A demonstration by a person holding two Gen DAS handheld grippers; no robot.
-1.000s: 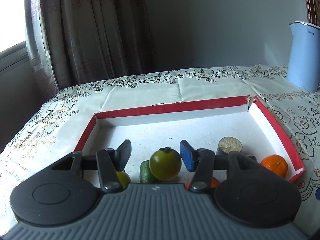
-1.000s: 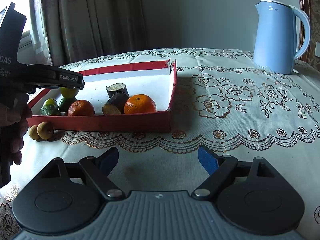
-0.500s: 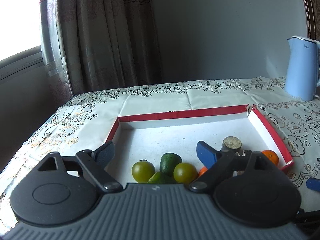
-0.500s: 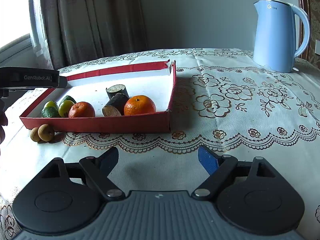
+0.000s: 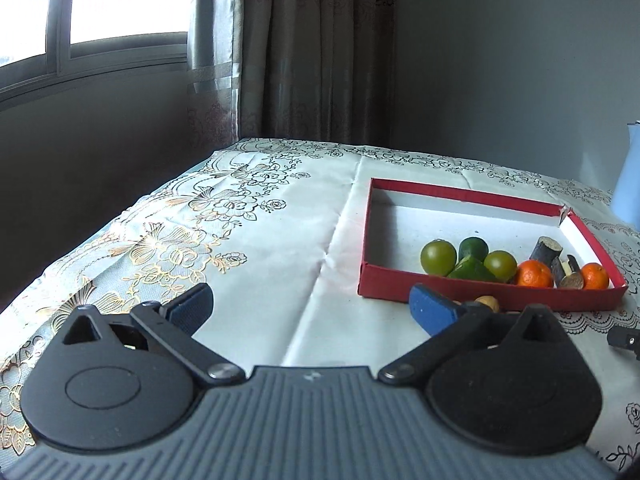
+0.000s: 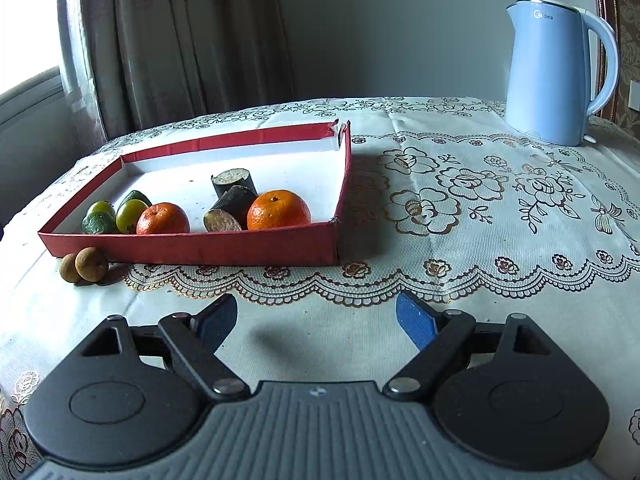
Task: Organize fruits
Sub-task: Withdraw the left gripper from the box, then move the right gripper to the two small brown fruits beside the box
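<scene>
From the left wrist, the left gripper [image 5: 310, 308], jaws just spread wide and empty, had a small brown fruit [image 5: 488, 303] just right of it against the red tray [image 5: 480, 298]'s near wall, while from the right wrist, the right gripper [image 6: 316, 318], released and empty, saw two brown fruits [image 6: 85, 265] at the tray's near-left corner, nearer the left hand.

Left gripper [image 5: 310, 306]: jaws spread wide after just opening, nothing between the blue pads, over bare cloth.
Tablecloth [image 5: 248, 240]: pale, floral print, creased.
Tray [image 5: 460, 294]: red-walled cardboard, white floor, to the right of the gripper.
Green fruits [image 5: 438, 257]: round, clustered at the tray's near wall.
Oranges [image 5: 534, 273]: two, in the tray's near right corner.
Dark cut stalk pieces [image 5: 546, 248]: between and behind the oranges.
Small brown fruit [image 5: 488, 303]: outside the tray, just beside its near wall.
Kettle [image 5: 630, 184]: light blue, at the right edge.
Curtain [image 5: 312, 48]: patterned, beside a window [image 5: 92, 12].
</scene>
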